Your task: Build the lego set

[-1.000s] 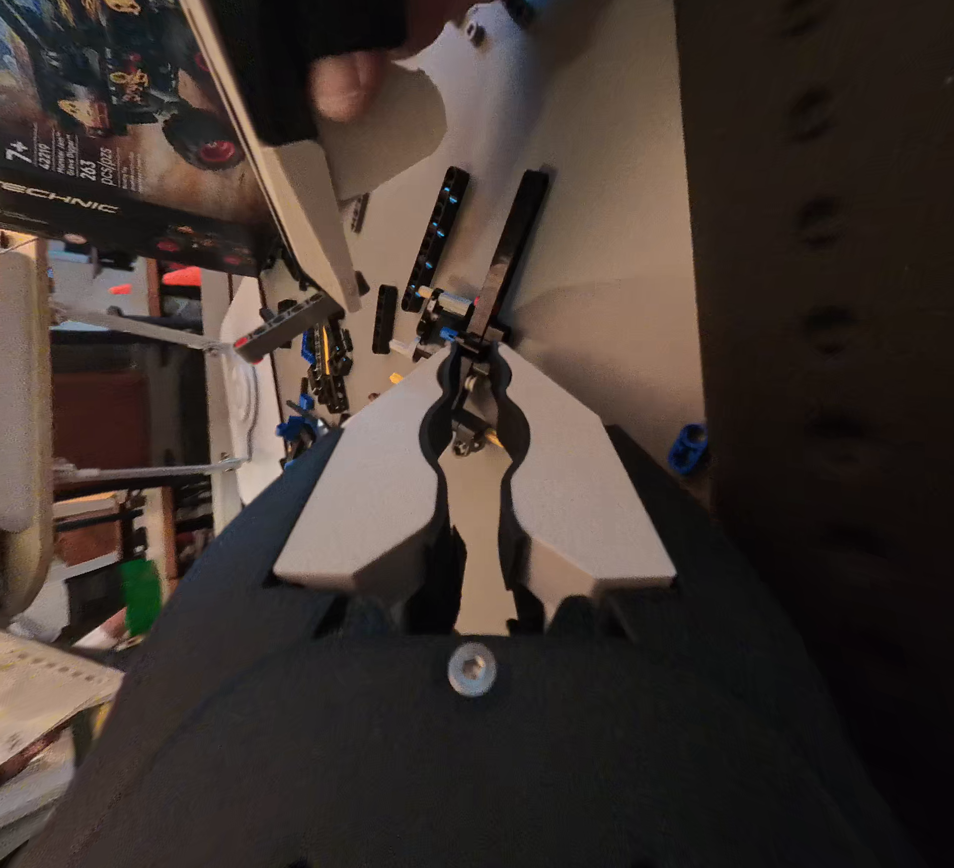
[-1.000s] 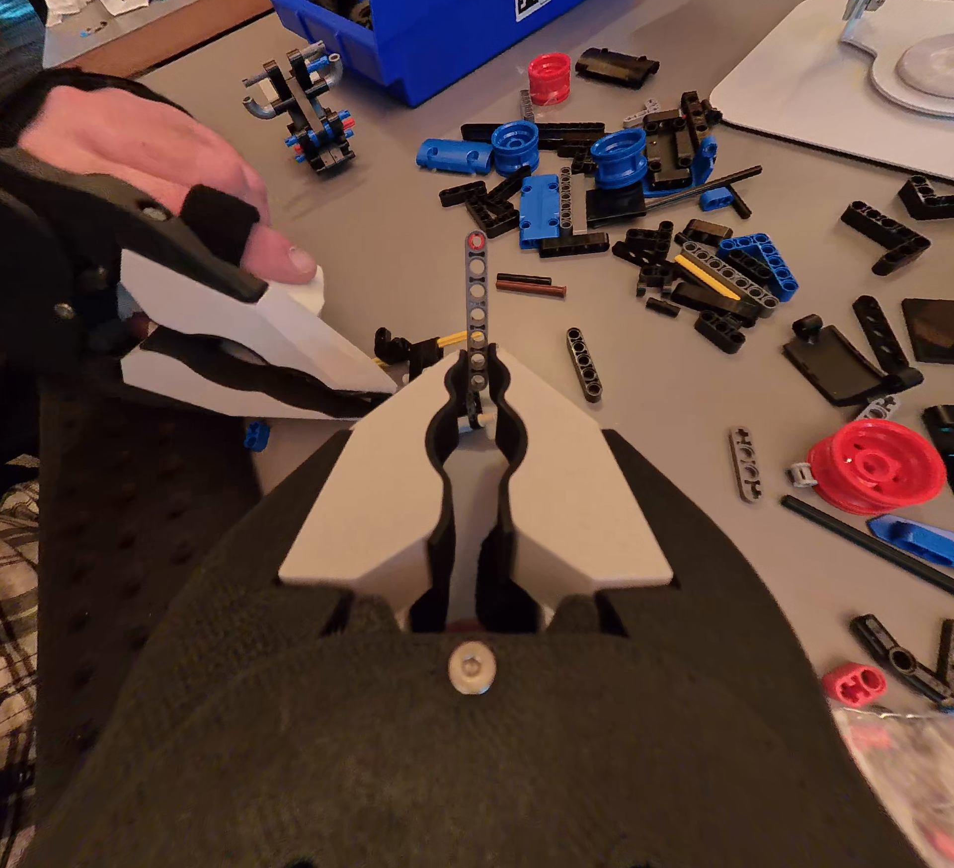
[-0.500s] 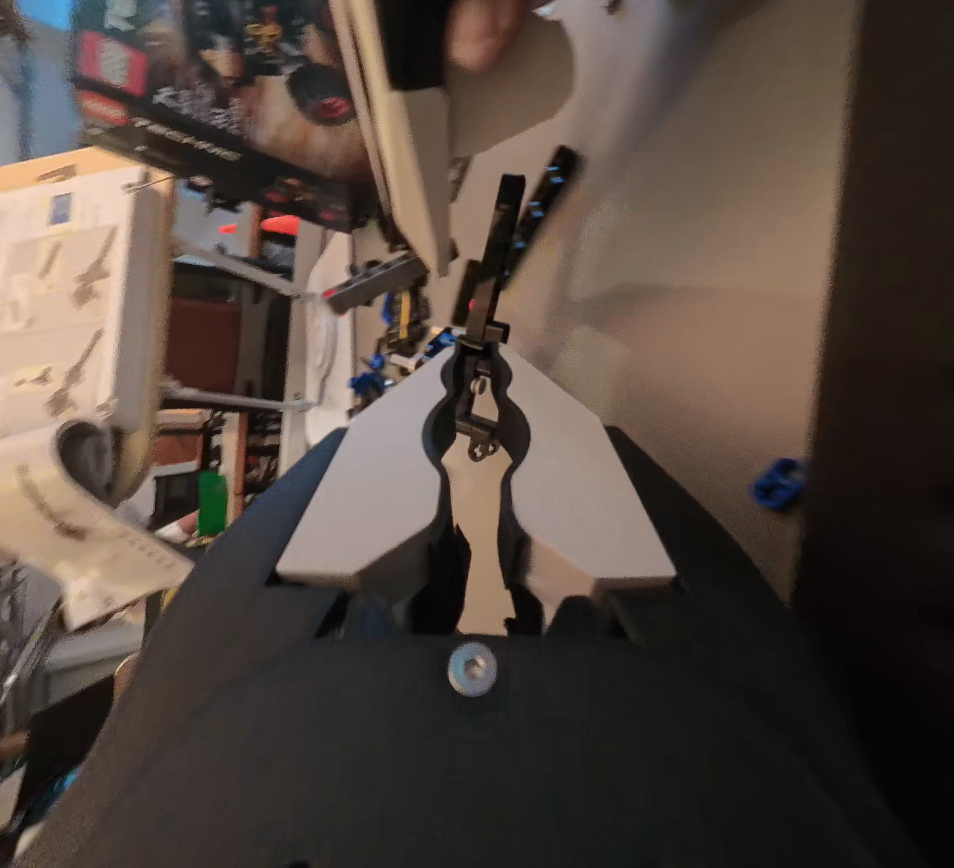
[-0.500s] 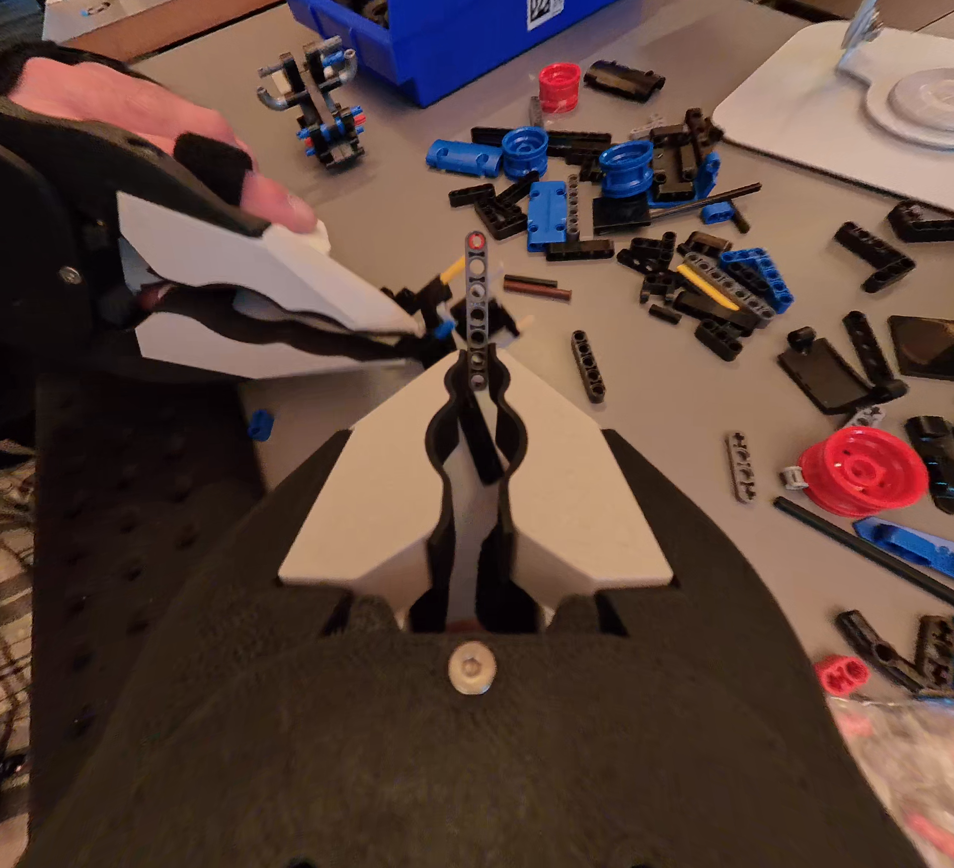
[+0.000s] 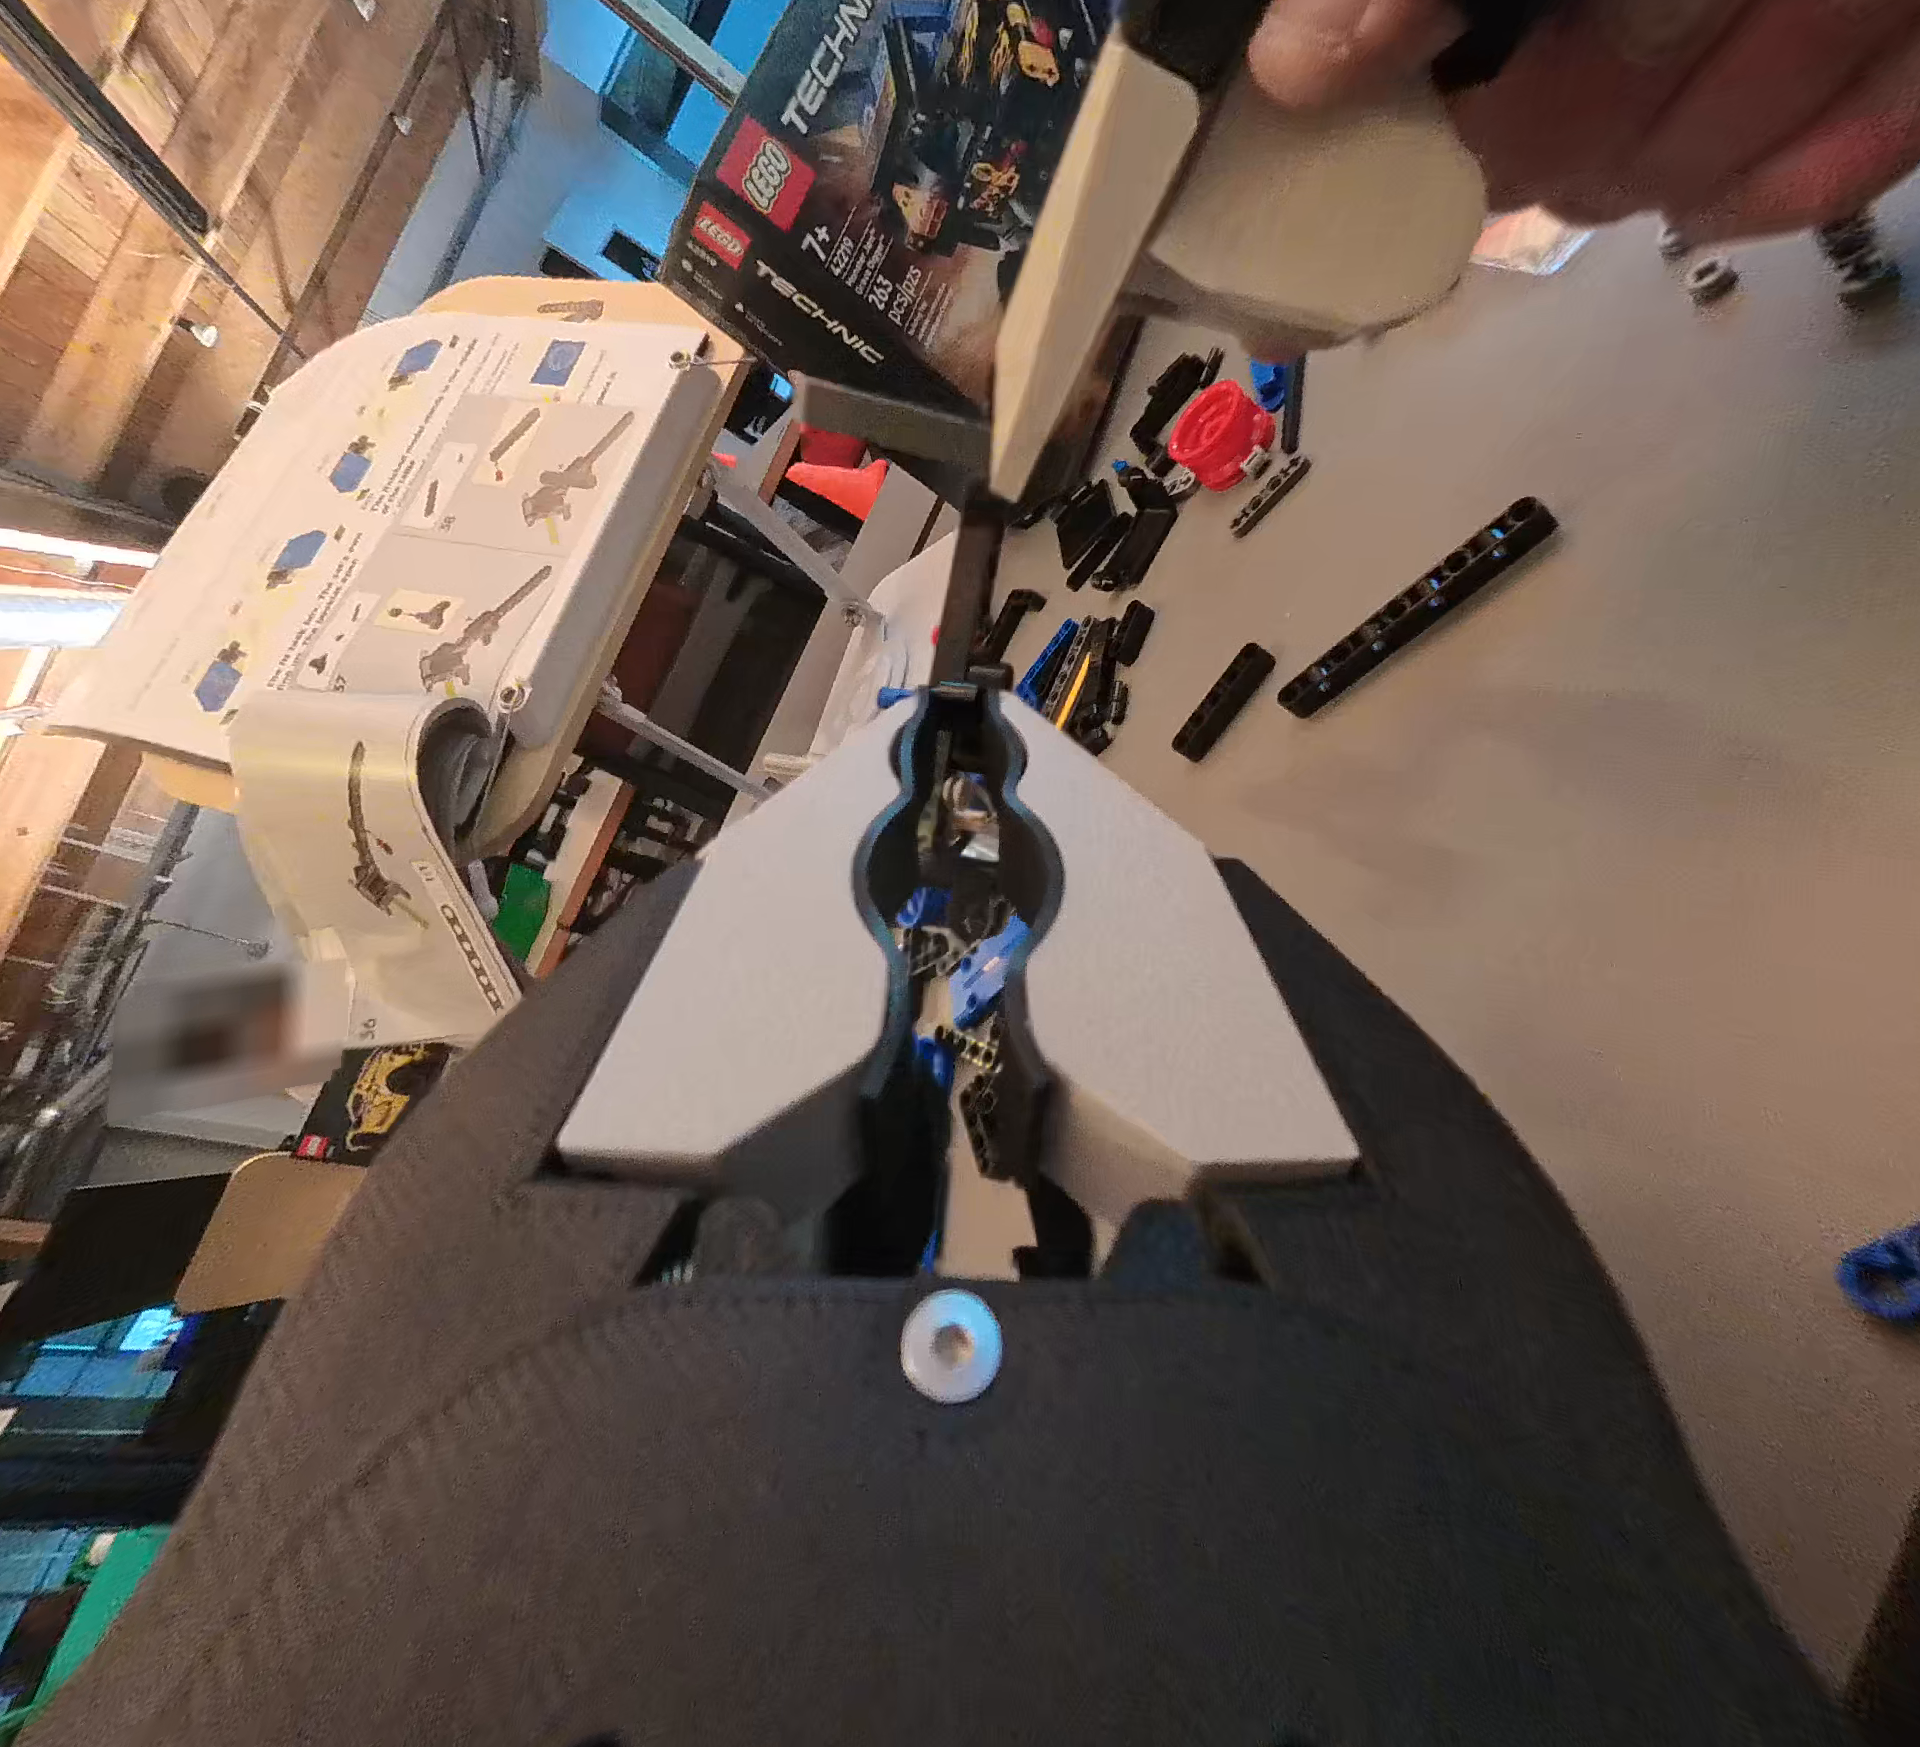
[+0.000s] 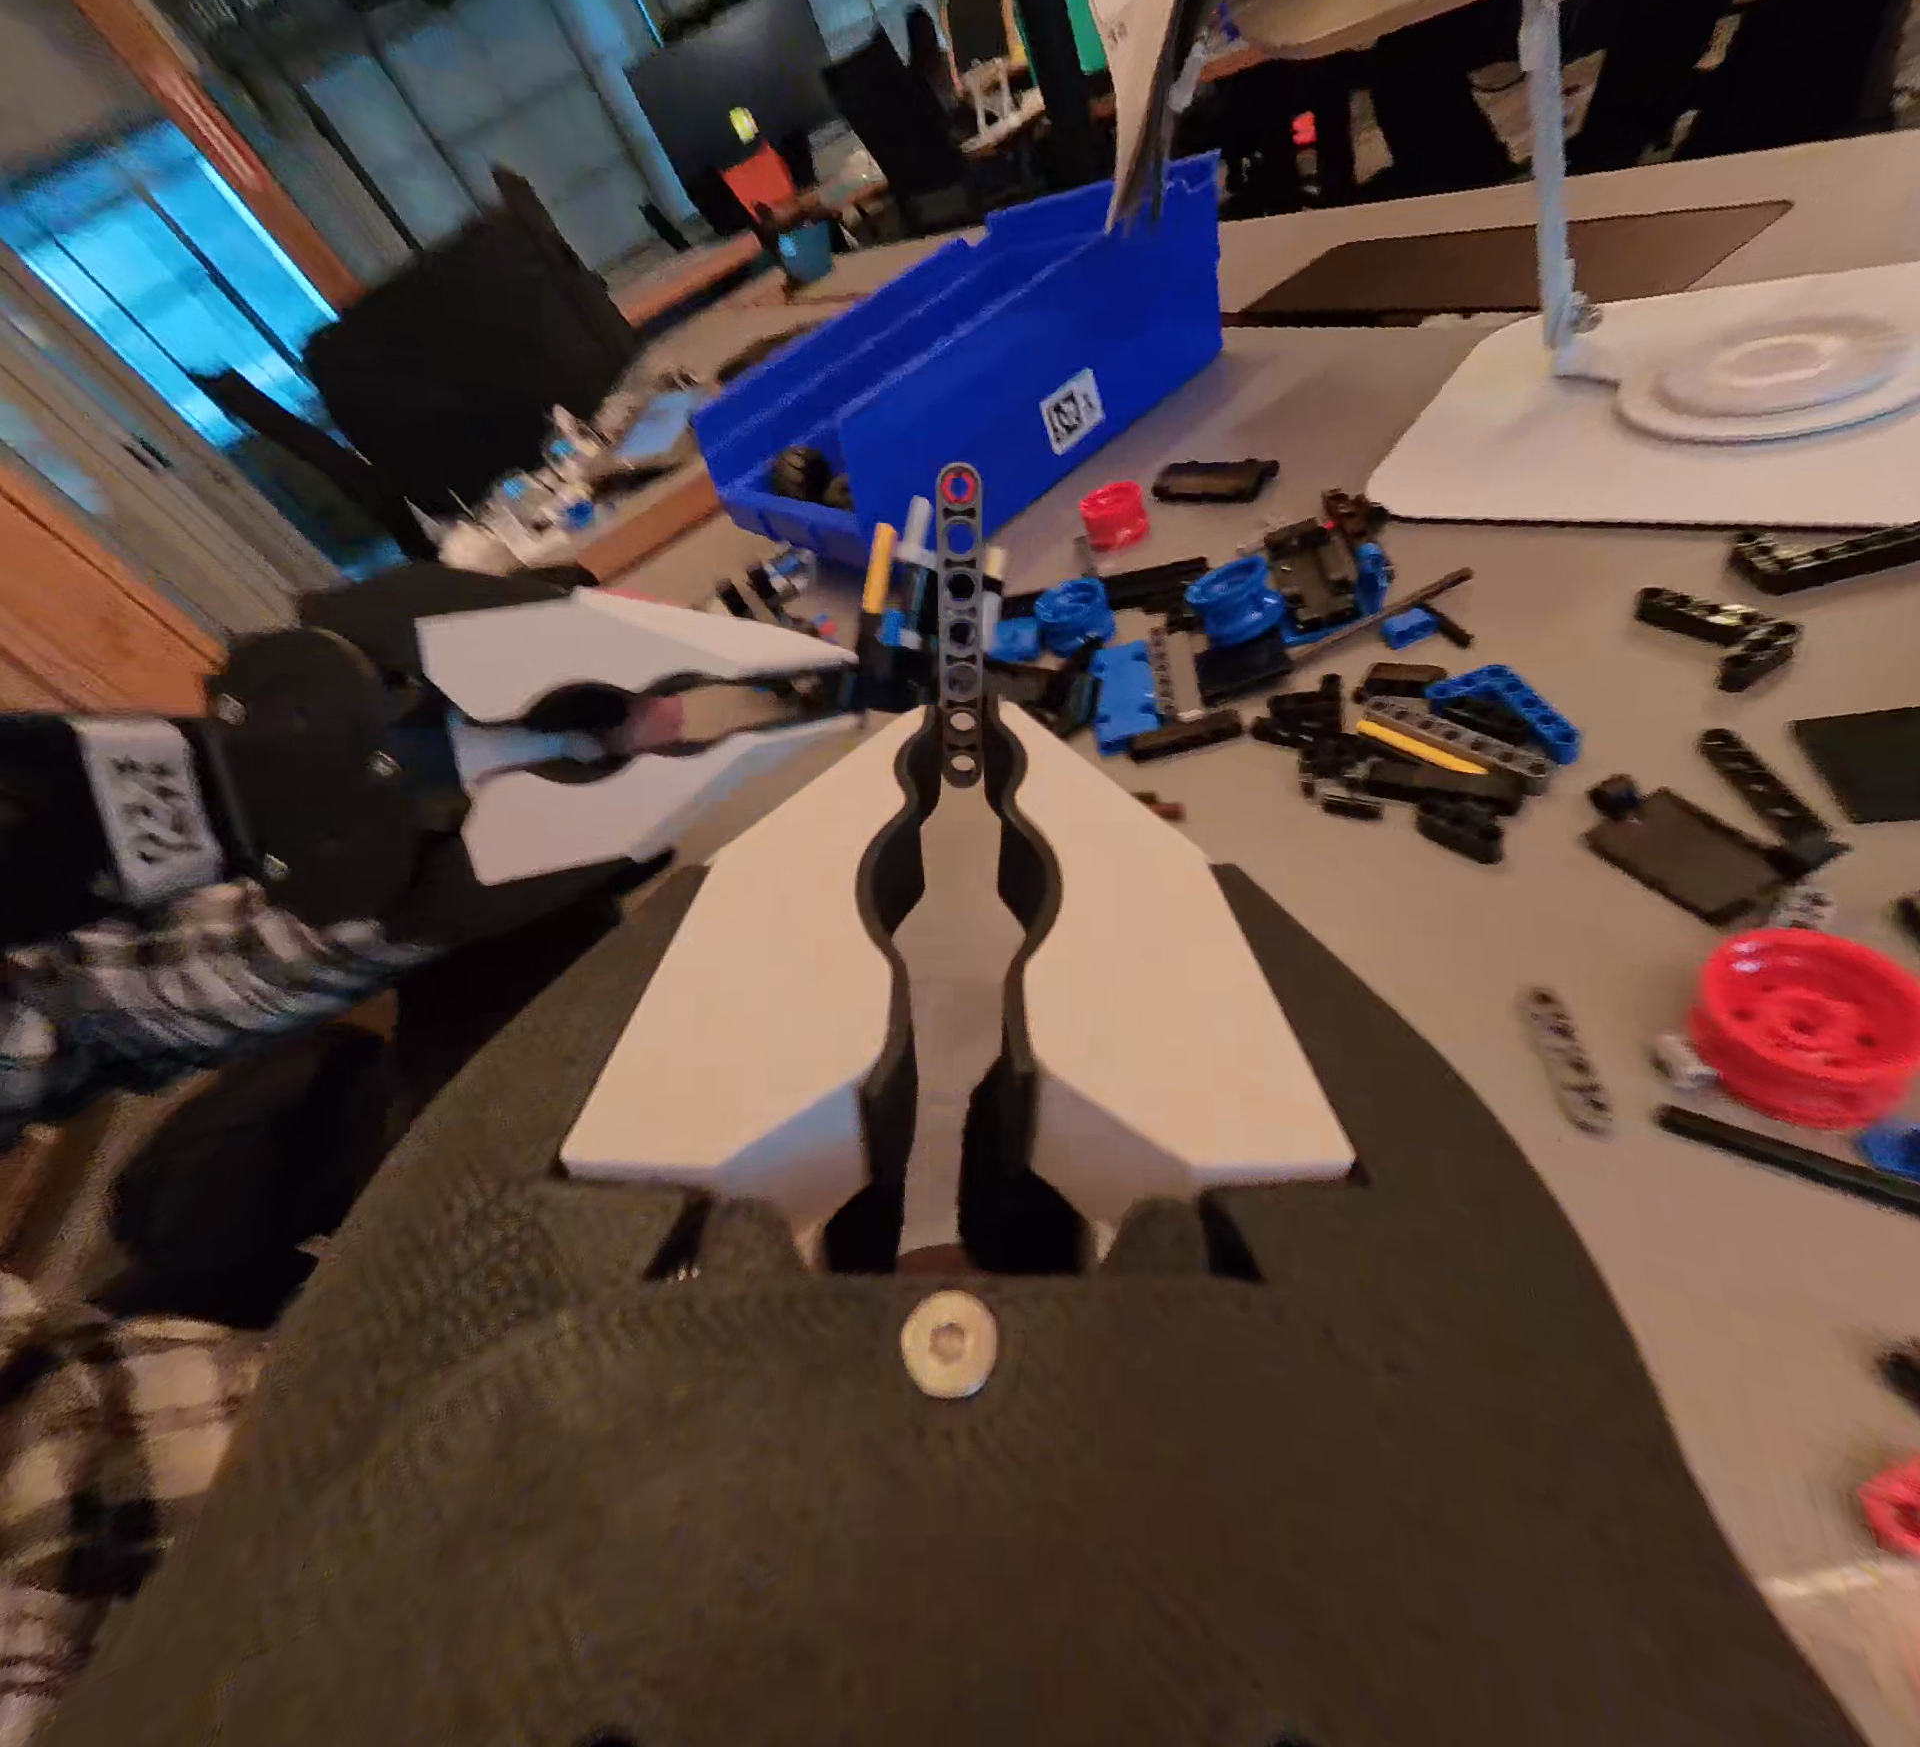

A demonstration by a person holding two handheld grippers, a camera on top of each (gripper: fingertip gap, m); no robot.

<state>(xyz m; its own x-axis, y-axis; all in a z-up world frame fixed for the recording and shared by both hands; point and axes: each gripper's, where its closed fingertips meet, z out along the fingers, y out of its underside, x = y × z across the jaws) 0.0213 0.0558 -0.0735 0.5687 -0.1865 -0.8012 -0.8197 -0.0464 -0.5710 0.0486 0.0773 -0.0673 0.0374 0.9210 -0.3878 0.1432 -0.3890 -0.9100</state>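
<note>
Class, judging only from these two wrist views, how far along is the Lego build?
Early stage. Done: only a small black, blue and yellow sub-assembly, gripped by the left gripper. In hand: the right gripper is shut on a grey holed beam held beside that sub-assembly; whether they have joined cannot be told. Left: many loose parts lie on the table, including a red wheel and blue pieces.

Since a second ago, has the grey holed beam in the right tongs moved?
Yes. The grey holed beam has risen: its tip now overlaps the blue plastic bin, where earlier it sat well below it over the table.
</note>
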